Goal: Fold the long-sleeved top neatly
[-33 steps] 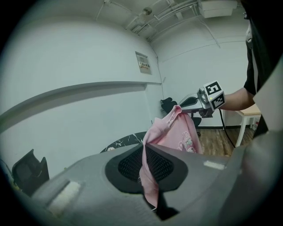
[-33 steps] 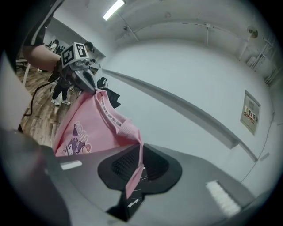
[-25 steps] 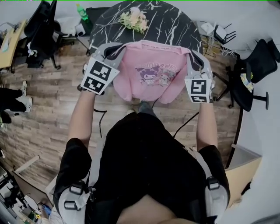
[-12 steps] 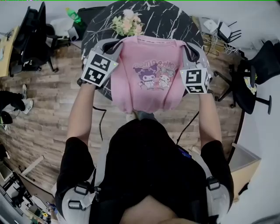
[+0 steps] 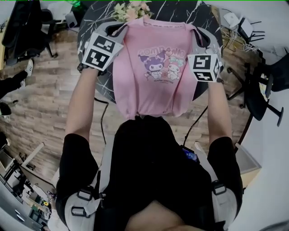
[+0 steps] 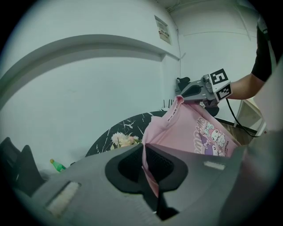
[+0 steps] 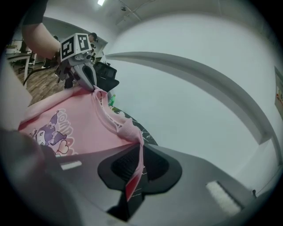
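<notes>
A pink long-sleeved top (image 5: pixel 156 76) with a cartoon print hangs front side up, stretched between both grippers by its shoulders. My left gripper (image 5: pixel 120 29) is shut on the left shoulder near the collar. In the left gripper view the pink top (image 6: pixel 194 128) runs out from between the pinched jaws of my left gripper (image 6: pixel 148 170). My right gripper (image 5: pixel 196 30) is shut on the other shoulder. The right gripper view shows my right gripper (image 7: pixel 136 165) clamping a fold of the pink top (image 7: pixel 66 128). The hem hangs against the person's body.
A round black marble table (image 5: pixel 180 11) lies under the top's upper part, with a bunch of flowers (image 5: pixel 128 10) on it. Office chairs stand at the left (image 5: pixel 22 27) and right (image 5: pixel 271 76). A green bottle (image 6: pixel 56 164) stands beyond the table. Cables cross the wooden floor.
Both grippers have carried the top forward and lower, out over the table. The top now hangs longer and flatter, with its whole print showing.
</notes>
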`<state>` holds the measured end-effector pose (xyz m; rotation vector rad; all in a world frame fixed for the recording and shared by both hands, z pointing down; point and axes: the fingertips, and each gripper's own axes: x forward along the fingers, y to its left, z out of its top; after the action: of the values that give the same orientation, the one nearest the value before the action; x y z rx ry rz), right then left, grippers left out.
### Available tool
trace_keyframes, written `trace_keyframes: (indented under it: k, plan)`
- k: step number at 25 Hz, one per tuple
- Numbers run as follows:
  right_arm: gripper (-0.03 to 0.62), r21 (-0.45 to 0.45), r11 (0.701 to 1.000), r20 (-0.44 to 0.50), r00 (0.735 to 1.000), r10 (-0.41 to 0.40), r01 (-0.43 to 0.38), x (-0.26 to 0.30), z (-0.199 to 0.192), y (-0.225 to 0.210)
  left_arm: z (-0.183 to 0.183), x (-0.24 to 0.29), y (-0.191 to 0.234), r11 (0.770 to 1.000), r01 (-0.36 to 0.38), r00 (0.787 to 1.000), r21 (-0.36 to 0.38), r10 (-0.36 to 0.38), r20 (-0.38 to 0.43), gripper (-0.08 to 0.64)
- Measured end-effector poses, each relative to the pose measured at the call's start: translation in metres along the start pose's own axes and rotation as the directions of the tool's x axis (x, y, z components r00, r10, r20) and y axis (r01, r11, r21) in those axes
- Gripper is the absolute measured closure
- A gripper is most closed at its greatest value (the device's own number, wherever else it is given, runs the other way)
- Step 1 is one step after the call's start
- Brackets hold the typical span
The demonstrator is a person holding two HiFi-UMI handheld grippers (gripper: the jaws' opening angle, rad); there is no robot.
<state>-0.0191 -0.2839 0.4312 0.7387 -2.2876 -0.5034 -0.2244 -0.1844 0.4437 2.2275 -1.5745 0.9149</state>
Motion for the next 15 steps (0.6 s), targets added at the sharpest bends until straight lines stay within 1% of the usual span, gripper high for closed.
trace_keyframes:
  k: [3,6,11,15]
  plan:
    - [0.566,0.012,1.0,-0.014,1.0,0.016,-0.015,0.023,-0.007,-0.001,-0.006,0.019,0.008,1.0,-0.007,1.0,-0.027,0.007,-0.015,0.543]
    - [0.566,0.005,0.999,-0.025,0.999,0.036,-0.036,0.036,-0.017,0.001,-0.011,0.034,0.009,1.0,-0.006,0.999,-0.019,0.005,-0.039,0.543]
    - [0.566,-0.021,0.999,0.006,1.0,0.025,-0.025,0.032,-0.013,-0.002,-0.007,0.029,0.011,0.999,-0.02,1.0,-0.029,0.02,-0.017,0.543]
    - [0.566,-0.023,0.999,-0.01,0.999,0.03,-0.03,0.057,-0.02,-0.01,-0.002,0.053,0.02,1.0,-0.02,0.999,0.013,0.021,-0.044,0.543]
